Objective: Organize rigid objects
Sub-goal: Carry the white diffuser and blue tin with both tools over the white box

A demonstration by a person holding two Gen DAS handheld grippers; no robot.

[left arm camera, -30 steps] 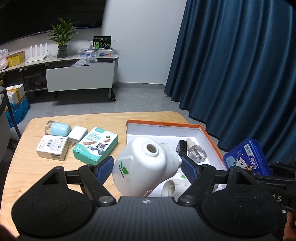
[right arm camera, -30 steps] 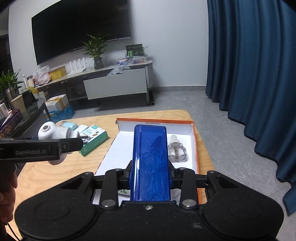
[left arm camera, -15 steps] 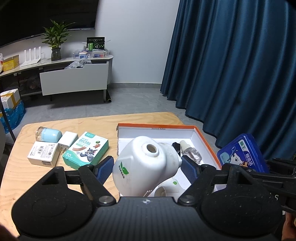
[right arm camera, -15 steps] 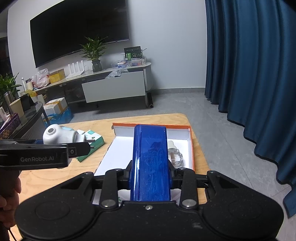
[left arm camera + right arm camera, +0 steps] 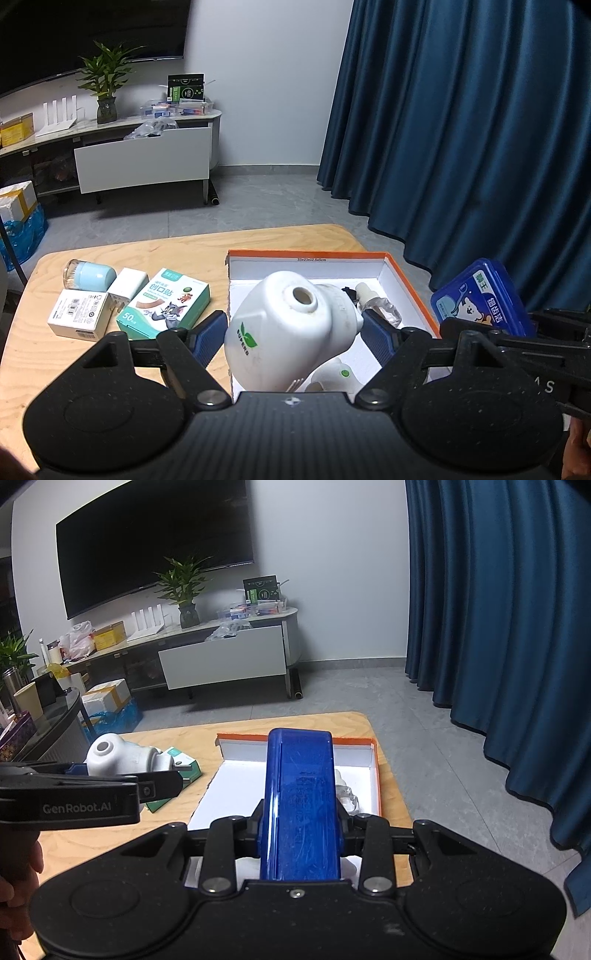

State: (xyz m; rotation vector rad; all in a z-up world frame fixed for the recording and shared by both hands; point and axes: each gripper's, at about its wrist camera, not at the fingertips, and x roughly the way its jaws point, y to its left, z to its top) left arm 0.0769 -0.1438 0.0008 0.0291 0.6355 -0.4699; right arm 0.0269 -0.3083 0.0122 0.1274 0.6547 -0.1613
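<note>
My left gripper (image 5: 293, 334) is shut on a white plug-in device (image 5: 291, 332) with a green leaf logo, holding it in the air by the left side of the orange-rimmed white box (image 5: 306, 254). In the right wrist view the device (image 5: 122, 755) hangs to the left of the box (image 5: 375, 768). My right gripper (image 5: 301, 830) is shut on a blue plastic case (image 5: 301, 805), held over the near part of the box. The case (image 5: 480, 299) also shows at the right of the left wrist view. A clear small bottle (image 5: 380, 306) and another white device (image 5: 332, 376) lie in the box.
On the wooden table (image 5: 37, 369), left of the box, lie a green plaster box (image 5: 164, 302), a white carton (image 5: 77, 317), a small white charger (image 5: 125, 286) and a light-blue jar (image 5: 90, 277). A blue curtain (image 5: 461, 147) hangs to the right.
My left gripper has edged a little to the right with the white device, closer to the box. The right gripper keeps the blue case almost still.
</note>
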